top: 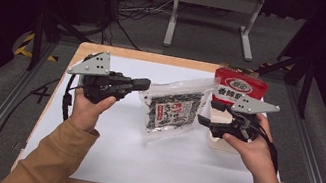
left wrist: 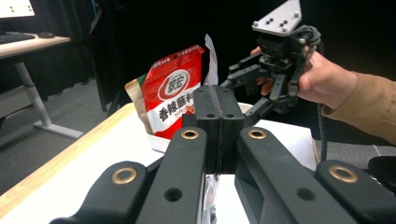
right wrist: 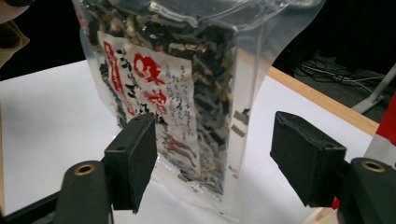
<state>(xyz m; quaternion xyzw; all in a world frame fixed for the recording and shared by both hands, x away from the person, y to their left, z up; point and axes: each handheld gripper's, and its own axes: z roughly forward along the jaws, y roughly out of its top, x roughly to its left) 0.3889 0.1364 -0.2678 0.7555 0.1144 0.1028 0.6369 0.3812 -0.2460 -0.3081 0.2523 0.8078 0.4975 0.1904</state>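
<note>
A clear bag of dark dried seaweed [top: 171,109] with a white and red label hangs upright over the middle of the white table, tilted a little. My left gripper [top: 144,85] is shut on its left edge; in the left gripper view the black jaws [left wrist: 218,116] meet, with clear plastic [left wrist: 211,189] showing below them. My right gripper [top: 204,115] stands open just right of the bag. In the right gripper view the bag [right wrist: 182,88] hangs ahead of the spread pads [right wrist: 135,161], which do not touch it. From the left gripper view the right gripper [left wrist: 243,91] is seen farther off in a hand.
A red snack pouch [top: 239,87] with white lettering stands in a low white box [top: 217,140] at the table's right, close behind the right gripper. The white sheet [top: 139,158] covers the wooden tabletop [top: 81,52]. A metal stand [top: 215,1] and cables lie on the floor beyond.
</note>
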